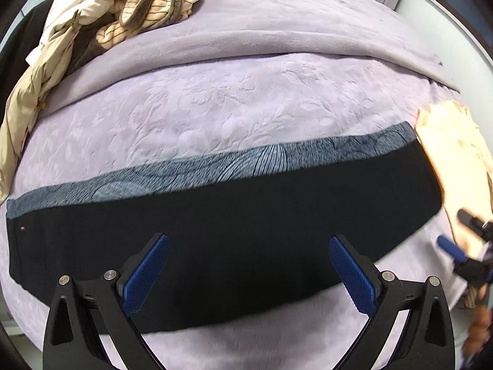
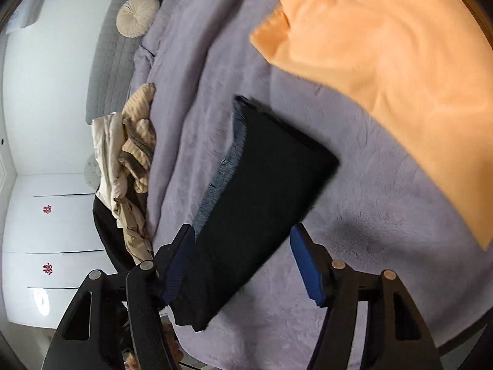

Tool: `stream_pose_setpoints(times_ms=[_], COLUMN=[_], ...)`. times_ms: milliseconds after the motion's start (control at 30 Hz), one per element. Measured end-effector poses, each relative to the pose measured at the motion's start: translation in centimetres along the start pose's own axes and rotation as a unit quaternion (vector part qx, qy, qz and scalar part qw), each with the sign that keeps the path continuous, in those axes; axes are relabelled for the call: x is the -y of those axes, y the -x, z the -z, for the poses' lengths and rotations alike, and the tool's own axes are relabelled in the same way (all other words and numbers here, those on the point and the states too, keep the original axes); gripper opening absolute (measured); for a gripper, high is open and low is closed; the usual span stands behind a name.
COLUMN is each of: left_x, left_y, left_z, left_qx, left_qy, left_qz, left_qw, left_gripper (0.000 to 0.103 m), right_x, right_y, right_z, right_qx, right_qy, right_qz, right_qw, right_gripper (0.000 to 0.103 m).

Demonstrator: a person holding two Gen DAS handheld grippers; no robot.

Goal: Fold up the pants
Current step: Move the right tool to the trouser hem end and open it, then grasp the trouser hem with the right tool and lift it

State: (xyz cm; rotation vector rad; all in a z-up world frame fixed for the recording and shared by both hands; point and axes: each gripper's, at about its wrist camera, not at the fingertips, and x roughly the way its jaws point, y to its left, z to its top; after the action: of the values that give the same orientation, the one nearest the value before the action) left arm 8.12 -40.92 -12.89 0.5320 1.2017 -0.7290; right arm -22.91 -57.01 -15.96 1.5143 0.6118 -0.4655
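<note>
Left tongs gape empty over the black pants, a band across the bed from nine to three o'clock; right tongs, open, straddle its three o'clock end.

One pair of black pants lies across the middle of one lilac bed. One heap of beige and striped clothes sits at eleven o'clock. One orange cloth spreads at two o'clock. One round cushion rests at eleven o'clock near the wall. Two grippers are in sight, the left gripper and the right gripper, each with two blue pads.
</note>
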Motion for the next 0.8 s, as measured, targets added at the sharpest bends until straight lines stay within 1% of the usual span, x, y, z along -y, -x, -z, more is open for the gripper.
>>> stream_pose_setpoints(times_ms=[67,100,167,200,233,267,333,400,433,467,500,533,567,600,633,700,733,767,800], left_x=[0.6,0.7,0.6,0.5,0.2,0.0,0.4,0.4,0.4,0.3,0.2,0.1,0.1,0.0,-0.1,0.0,0.3,0.5,0.7], left_y=[-1.7,-2.6,-5.1,-6.0,-6.6,-6.6,-6.6,-6.4,-6.0,-5.2,-4.3,-3.7,-3.4,-3.7,-4.5,-8.3,-10.0,-10.2,-10.0], left_z=[0.0,0.1,0.8,1.2,1.5,1.8,2.0,1.5,1.0,0.4,-0.2,-0.8,-1.7,-2.4,-3.1,-4.1,-4.2,-4.2,-4.2], left_qx=[0.009,0.006,-0.018,-0.028,-0.025,-0.012,-0.008,-0.024,-0.033,-0.024,-0.002,0.018,0.037,0.046,0.045,0.008,-0.002,0.008,0.010], left_qy=[-0.005,-0.006,-0.004,0.001,0.010,0.017,0.007,0.005,0.005,0.007,0.009,0.008,0.009,0.013,0.018,0.018,0.010,0.006,0.000], left_qz=[-0.018,-0.029,-0.044,-0.043,-0.038,-0.035,-0.046,-0.049,-0.044,-0.038,-0.043,-0.052,-0.064,-0.072,-0.080,-0.081,-0.085,-0.092,-0.098], left_qw=[0.9998,0.9996,0.9989,0.9987,0.9989,0.9992,0.9989,0.9985,0.9985,0.9989,0.9990,0.9985,0.9972,0.9963,0.9956,0.9965,0.9963,0.9957,0.9951], left_gripper=[0.103,0.103,0.103,0.103,0.103,0.103,0.103,0.103,0.103,0.103,0.103,0.103,0.103,0.103,0.103,0.103,0.103,0.103,0.103], right_x=[1.7,2.3,3.4,3.7,3.8,3.6,2.9,1.9,1.3,0.9,0.5,0.2,-0.1,-0.6,-1.3,-2.4,-2.9,-3.2,-3.6], right_y=[-2.3,-2.9,-3.6,-3.9,-4.1,-4.3,-4.9,-6.0,-6.9,-7.3,-7.7,-7.7,-7.5,-7.1,-6.7,-6.1,-5.9,-6.0,-6.3], right_z=[0.1,0.1,0.0,-0.2,-0.4,-0.6,-1.3,-2.1,-2.5,-2.7,-2.9,-3.0,-3.0,-2.8,-2.5,-2.0,-1.9,-1.8,-1.7], right_qx=[0.000,0.003,0.011,0.015,0.019,0.023,0.032,0.040,0.041,0.040,0.040,0.042,0.046,0.048,0.050,0.051,0.051,0.047,0.041], right_qy=[0.006,0.005,0.004,0.009,0.012,0.017,0.031,0.041,0.038,0.035,0.031,0.027,0.027,0.034,0.050,0.081,0.091,0.097,0.102], right_qz=[0.005,0.002,-0.013,-0.019,-0.024,-0.027,-0.028,-0.030,-0.033,-0.035,-0.032,-0.036,-0.050,-0.060,-0.064,-0.063,-0.061,-0.061,-0.058], right_qw=[1.000,1.000,1.000,1.000,0.999,0.999,0.999,0.998,0.998,0.998,0.998,0.998,0.997,0.996,0.995,0.993,0.993,0.992,0.992], right_gripper=[0.067,0.067,0.067,0.067,0.067,0.067,0.067,0.067,0.066,0.043,0.021,0.012,0.012,0.012,0.012,0.012,0.012,0.012,0.012])
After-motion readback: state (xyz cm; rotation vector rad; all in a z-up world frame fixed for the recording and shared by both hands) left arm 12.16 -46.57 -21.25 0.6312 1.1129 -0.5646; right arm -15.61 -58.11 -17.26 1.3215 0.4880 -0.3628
